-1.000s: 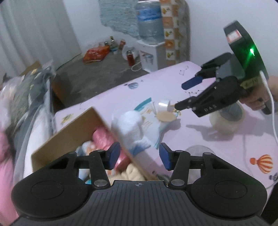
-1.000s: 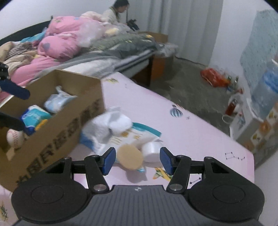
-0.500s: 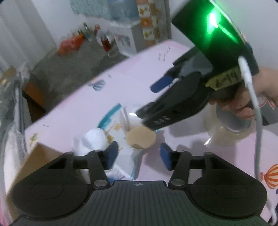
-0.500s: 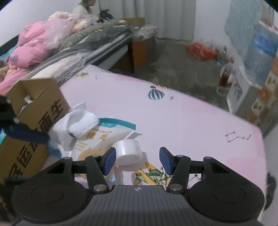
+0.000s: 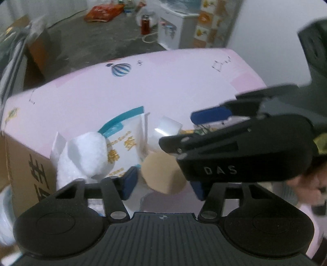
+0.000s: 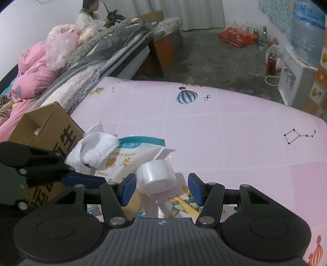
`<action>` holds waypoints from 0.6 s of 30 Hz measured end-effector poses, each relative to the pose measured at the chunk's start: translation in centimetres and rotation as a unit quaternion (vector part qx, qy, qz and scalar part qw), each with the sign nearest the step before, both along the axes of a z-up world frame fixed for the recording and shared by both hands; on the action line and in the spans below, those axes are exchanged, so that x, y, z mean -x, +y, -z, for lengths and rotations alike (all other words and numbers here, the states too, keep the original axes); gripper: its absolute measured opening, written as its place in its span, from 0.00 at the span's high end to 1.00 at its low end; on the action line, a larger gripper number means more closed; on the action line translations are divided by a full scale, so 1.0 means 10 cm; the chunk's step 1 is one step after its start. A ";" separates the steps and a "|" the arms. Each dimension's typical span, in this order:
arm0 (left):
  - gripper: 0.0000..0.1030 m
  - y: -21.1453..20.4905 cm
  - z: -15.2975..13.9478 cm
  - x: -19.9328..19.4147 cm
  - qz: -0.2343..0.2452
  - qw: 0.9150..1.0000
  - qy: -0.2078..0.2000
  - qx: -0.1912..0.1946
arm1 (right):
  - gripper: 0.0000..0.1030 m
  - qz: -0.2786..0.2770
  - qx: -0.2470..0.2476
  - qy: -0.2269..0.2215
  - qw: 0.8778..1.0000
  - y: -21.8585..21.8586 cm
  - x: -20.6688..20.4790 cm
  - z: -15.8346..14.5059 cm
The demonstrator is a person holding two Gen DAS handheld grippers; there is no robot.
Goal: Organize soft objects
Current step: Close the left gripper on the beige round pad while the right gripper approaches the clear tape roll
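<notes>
A tan round pad (image 5: 163, 176) lies on the pink tablecloth between the fingers of my left gripper (image 5: 164, 185). Its jaws are closing, and a small gap shows on each side of the pad. My right gripper (image 6: 161, 188) stands open around a clear plastic roll (image 6: 156, 177) without touching it. It reaches in from the right in the left wrist view (image 5: 177, 131). A fluffy white cloth (image 6: 96, 149) rests on a cotton swab pack (image 6: 132, 161) beside an open cardboard box (image 6: 47, 126). One blue finger (image 6: 85, 180) of the left gripper shows at the left.
The pink table (image 6: 224, 122) stretches back and right. A bed with pink and grey bedding (image 6: 30, 67) runs along the left, with a person (image 6: 90, 12) sitting at its far end. A water dispenser (image 6: 294, 81), a red bottle (image 6: 270, 63) and a red bag (image 6: 238, 36) stand on the floor.
Both grippers came down and closer to the pile. The left moved from over the box to the tan pad. The right shifted from the tan pad to straddle the clear roll.
</notes>
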State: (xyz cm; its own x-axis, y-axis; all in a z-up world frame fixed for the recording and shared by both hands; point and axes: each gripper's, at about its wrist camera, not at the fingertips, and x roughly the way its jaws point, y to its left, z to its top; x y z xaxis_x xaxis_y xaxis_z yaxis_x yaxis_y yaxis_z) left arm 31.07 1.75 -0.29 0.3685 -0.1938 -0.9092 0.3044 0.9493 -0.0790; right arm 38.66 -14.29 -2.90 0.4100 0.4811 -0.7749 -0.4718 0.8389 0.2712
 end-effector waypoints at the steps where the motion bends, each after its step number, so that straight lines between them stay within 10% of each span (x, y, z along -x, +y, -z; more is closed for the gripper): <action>1: 0.58 0.01 0.00 -0.02 -0.005 1.000 0.001 0.005 | 0.45 0.002 -0.001 0.002 1.000 0.00 0.00 0.00; 8: 0.91 0.26 -0.04 0.00 -0.055 0.996 0.008 0.072 | 0.45 0.008 0.009 -0.004 1.000 0.03 0.02 0.04; 18: 0.98 0.34 -0.14 0.13 -0.052 0.994 -0.019 0.090 | 0.45 0.024 0.005 -0.011 1.000 -0.03 -0.01 0.00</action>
